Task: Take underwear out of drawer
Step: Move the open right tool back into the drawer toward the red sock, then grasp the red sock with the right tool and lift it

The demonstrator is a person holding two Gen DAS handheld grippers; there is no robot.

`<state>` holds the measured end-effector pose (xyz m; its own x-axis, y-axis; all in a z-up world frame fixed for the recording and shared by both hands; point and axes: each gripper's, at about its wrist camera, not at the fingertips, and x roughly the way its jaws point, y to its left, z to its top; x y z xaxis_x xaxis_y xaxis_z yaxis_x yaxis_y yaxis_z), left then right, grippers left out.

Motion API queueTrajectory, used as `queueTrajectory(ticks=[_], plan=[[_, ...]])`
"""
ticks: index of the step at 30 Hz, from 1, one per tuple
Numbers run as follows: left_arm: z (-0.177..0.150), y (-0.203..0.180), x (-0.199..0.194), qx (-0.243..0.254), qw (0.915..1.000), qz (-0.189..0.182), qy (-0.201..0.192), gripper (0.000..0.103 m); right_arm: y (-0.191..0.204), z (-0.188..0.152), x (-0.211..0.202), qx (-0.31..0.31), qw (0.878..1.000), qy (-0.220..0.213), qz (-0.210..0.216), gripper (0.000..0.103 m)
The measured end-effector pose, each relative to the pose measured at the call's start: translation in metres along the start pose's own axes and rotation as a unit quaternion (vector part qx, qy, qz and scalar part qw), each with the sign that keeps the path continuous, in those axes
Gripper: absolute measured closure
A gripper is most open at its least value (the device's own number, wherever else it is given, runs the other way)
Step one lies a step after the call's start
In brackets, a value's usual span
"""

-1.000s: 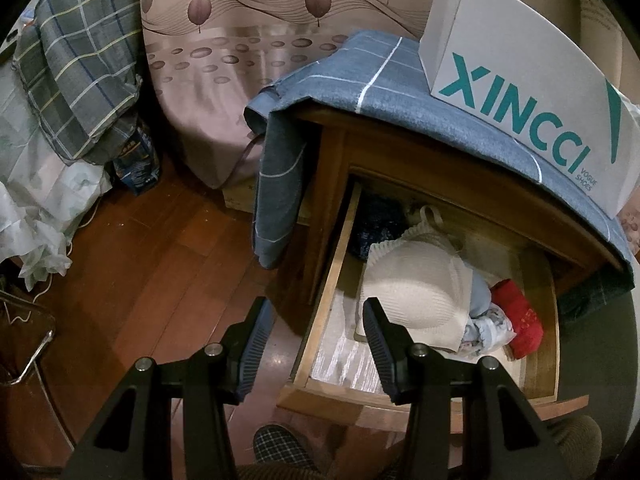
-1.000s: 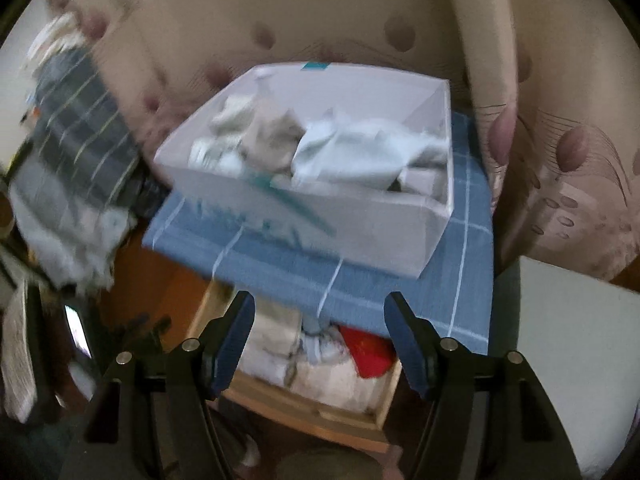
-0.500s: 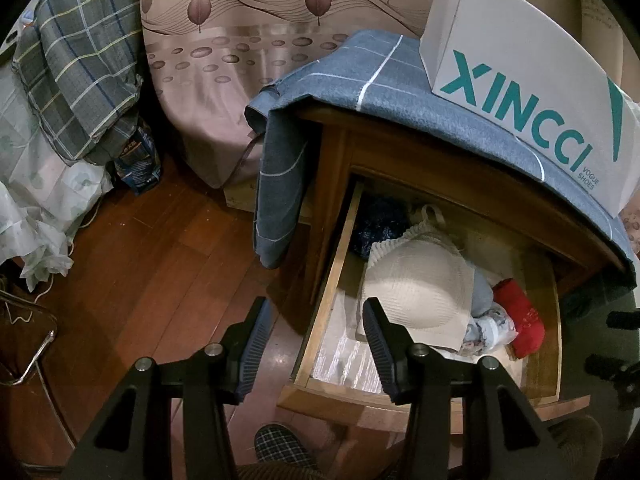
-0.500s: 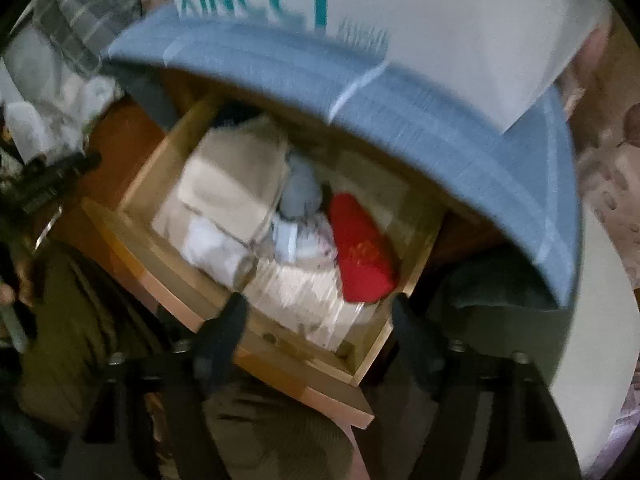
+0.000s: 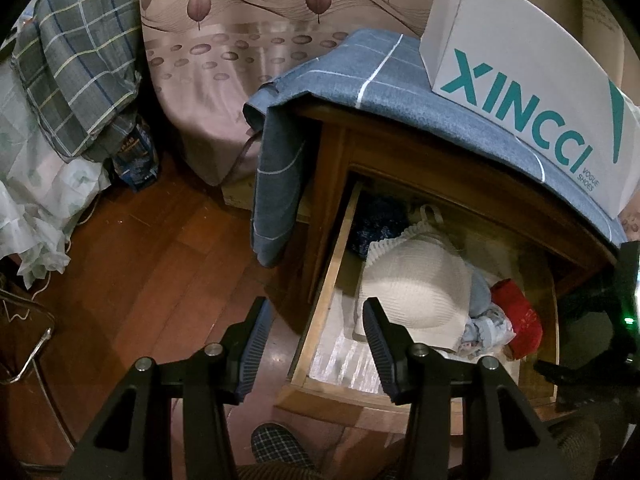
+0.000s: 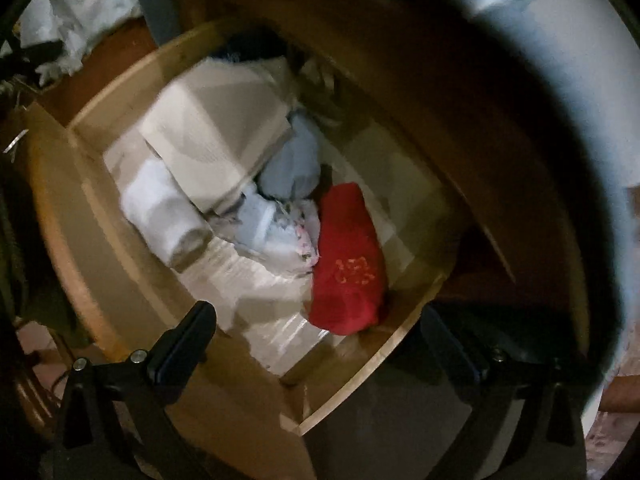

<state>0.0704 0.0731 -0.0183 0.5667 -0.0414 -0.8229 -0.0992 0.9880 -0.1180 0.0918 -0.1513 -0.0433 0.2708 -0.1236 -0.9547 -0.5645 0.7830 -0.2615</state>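
Note:
The wooden drawer [image 5: 320, 316] stands pulled open and holds folded underwear. A cream bra [image 5: 416, 284] lies on top, with a pale blue piece [image 6: 292, 164], a floral piece [image 6: 288, 240], a white roll [image 6: 164, 216] and a red folded piece [image 6: 348, 264] beside it. My left gripper [image 5: 314, 344] is open and empty, above the drawer's front left corner. My right gripper [image 6: 320, 344] is open and empty, low over the drawer's front right corner, just short of the red piece. It shows at the right edge of the left wrist view [image 5: 612, 320].
A white XINCCI shoe box [image 5: 532, 92] sits on a blue cloth [image 5: 360, 80] on the cabinet top above the drawer. A patterned bedspread [image 5: 224, 80], a plaid cloth [image 5: 76, 68] and the wooden floor [image 5: 152, 272] lie to the left. A slippered foot [image 5: 280, 448] is below.
My right gripper has dropped from above the shoe box down to the open drawer, closing in on the red piece. My left gripper has stayed still and open.

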Motion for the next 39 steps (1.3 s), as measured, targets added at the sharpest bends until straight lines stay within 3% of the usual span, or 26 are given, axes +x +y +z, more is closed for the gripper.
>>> queueTrajectory(ticks=[6,17,21,32,34,39], plan=[[0.001,0.002,0.004,-0.003,1.0,-0.005,0.006,0.054,-0.003,0.008,0.033,-0.02,0.999,0.025,-0.013,0.004],[0.002,0.002,0.009,-0.009,0.9999,-0.005,0.012,0.054,-0.006,0.011,0.071,-0.074,0.996,0.022,-0.037,0.01],[0.003,0.001,0.01,-0.01,0.9998,-0.006,0.015,0.054,-0.012,0.014,0.087,-0.08,0.996,0.029,-0.034,0.019],[0.004,-0.003,0.012,-0.008,0.9997,-0.009,0.02,0.054,-0.04,0.018,0.113,-0.039,0.999,0.03,0.016,0.024],[0.004,-0.005,0.012,-0.006,0.9998,-0.008,0.02,0.054,-0.043,0.017,0.112,-0.03,0.998,0.032,0.039,0.041],[0.004,-0.005,0.012,-0.006,0.9997,-0.009,0.021,0.054,-0.039,0.013,0.103,0.004,0.998,0.048,0.046,0.055]])
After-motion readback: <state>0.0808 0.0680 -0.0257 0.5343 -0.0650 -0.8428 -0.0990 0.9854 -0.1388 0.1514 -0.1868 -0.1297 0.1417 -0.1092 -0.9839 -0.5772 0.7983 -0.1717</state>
